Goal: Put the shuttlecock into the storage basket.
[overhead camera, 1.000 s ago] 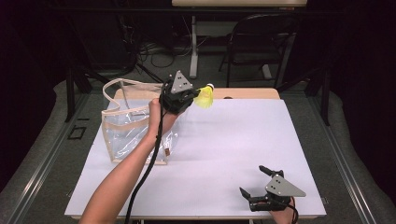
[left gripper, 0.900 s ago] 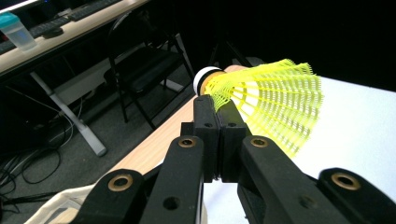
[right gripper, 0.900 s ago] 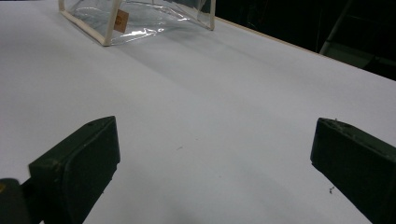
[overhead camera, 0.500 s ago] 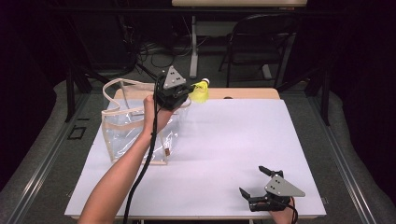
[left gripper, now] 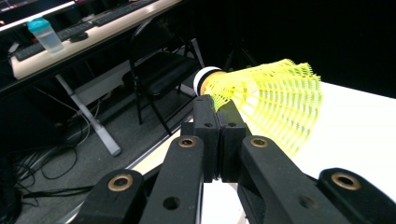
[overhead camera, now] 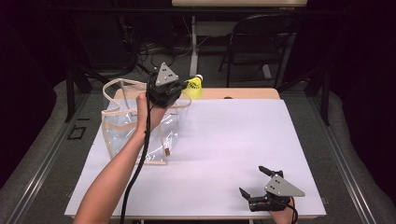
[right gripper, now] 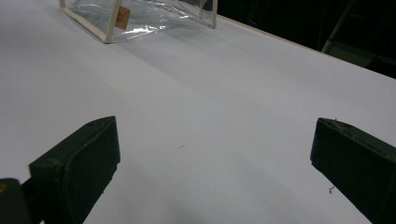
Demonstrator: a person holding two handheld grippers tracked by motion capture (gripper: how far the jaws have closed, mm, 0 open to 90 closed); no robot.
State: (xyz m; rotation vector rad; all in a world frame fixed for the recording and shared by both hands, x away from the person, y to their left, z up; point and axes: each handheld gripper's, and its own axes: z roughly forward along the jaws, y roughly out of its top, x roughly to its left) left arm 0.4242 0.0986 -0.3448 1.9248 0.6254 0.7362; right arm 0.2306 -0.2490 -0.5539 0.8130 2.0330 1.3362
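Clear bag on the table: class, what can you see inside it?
Through the bag walls only the white table and glare show; no object is visible inside. The left hand and forearm cover part of it, so that part is unknown.

The yellow plastic mesh shuttlecock (left gripper: 271,105) has an open lattice skirt and a smooth white cap. The black matt left gripper (left gripper: 217,121), with brass-coloured metal pivot pins, looks like moulded plastic. The clear glossy plastic tote bag (overhead camera: 135,126) crinkles with reflections; its trim looks like cream cloth. The white matt table surface (right gripper: 210,107) is smooth.
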